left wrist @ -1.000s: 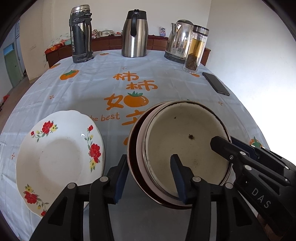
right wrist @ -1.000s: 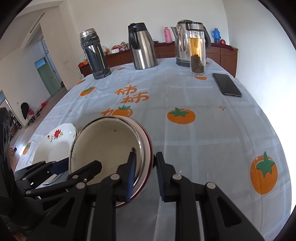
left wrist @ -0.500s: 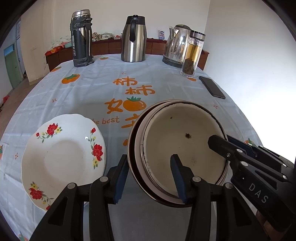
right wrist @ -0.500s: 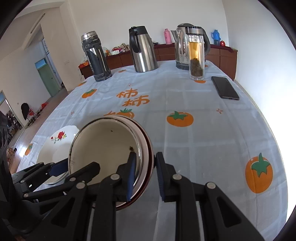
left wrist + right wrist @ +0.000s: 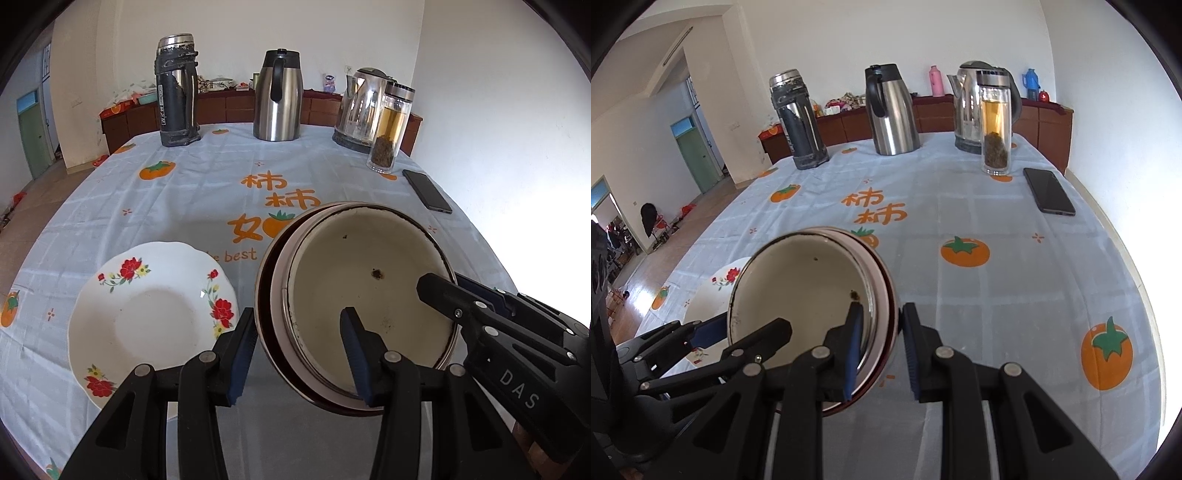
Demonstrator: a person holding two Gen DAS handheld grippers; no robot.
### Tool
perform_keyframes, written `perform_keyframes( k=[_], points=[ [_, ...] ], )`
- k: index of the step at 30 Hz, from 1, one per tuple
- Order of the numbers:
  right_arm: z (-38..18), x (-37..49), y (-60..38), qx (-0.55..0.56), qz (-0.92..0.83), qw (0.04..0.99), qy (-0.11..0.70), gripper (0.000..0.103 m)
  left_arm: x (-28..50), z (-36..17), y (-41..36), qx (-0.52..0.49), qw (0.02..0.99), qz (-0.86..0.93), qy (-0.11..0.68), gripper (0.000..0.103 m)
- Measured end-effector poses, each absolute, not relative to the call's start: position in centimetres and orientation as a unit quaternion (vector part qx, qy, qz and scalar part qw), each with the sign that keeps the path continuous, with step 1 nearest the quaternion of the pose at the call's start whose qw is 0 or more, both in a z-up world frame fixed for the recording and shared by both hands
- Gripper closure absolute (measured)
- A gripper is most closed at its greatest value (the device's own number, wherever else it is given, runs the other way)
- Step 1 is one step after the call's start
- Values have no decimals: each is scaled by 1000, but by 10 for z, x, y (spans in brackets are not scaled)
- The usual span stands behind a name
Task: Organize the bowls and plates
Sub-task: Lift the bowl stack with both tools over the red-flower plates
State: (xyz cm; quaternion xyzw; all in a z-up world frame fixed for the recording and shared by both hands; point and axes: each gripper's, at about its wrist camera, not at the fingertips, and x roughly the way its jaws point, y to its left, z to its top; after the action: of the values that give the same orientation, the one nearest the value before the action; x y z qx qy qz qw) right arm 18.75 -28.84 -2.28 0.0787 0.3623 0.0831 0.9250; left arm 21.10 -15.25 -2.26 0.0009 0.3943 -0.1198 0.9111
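**Inspector:** Progress stands about midway, by my judgement. Nested cream enamel bowls with dark red rims point(image 5: 369, 291) are stacked one inside another and held tilted above the pale blue persimmon-print tablecloth point(image 5: 207, 192), to the right of the white scalloped plate with red flowers point(image 5: 147, 314), which lies flat on the cloth.

**Clerk:** And the tools?

**Inspector:** Left gripper point(image 5: 301, 354) straddles the near-left rim of the stack, one blue pad outside, one inside the inner bowl, clamped on it. Right gripper point(image 5: 881, 347) pinches the opposite rim, its jaws nearly together on the bowl wall. Both hold the load.

**Clerk:** What remains?

**Inspector:** Bowls are gathered; plate and bowls are not yet together. I judge the stack must next be set down, likely on or beside the plate.

**Clerk:** Anything you cannot confirm?

**Inspector:** Number of bowls in the stack: at least two rims show, perhaps three; I cannot say exactly. Underside of the stack is hidden, so its clearance above the cloth is inferred from tilt only. Plate's near edge is cut off by the left gripper, and in the right view it is mostly behind the bowls. Dark specks inside the inner bowl may be chips or residue; unclear.
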Motion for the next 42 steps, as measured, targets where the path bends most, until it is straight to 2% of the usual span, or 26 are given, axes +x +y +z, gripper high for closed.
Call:
perform_keyframes(
  k=[42],
  points=[
    [-3, 206, -180, 30, 158, 920, 357, 81, 211, -6, -44, -38, 925, -47, 376, 54]
  ],
)
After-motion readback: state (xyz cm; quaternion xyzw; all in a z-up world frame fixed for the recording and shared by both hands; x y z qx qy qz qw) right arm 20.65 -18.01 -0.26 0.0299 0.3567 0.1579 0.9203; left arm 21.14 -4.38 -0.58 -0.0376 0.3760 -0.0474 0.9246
